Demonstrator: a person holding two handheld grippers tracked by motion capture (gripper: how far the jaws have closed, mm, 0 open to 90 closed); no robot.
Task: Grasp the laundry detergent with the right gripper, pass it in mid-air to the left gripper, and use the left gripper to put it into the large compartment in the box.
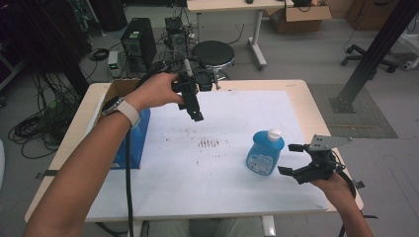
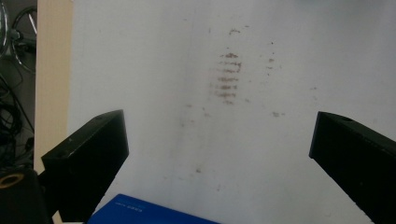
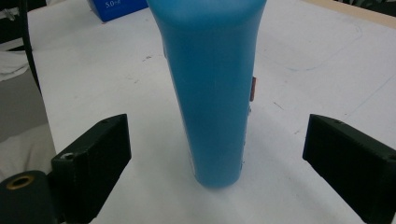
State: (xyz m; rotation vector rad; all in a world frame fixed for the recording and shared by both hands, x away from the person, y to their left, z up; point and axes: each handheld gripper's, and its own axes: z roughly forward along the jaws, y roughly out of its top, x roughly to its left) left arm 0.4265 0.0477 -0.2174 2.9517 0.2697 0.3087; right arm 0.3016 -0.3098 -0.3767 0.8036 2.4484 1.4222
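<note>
A blue plastic bottle with a white cap stands upright on the white sheet, right of centre. My right gripper is open just to its right, the jaws level with the bottle's lower body and apart from it. In the right gripper view the bottle rises between the wide-spread jaws of the right gripper, untouched. My left gripper hangs above the sheet near the table's far middle, held by a hand with a wristwatch. In its own view the left gripper is open over the stained sheet with nothing between the jaws.
A blue box lies at the sheet's left edge, and the blue box shows at the bottom of the left gripper view. Brown smudges mark the sheet's middle. A black stool and a computer tower stand beyond the table.
</note>
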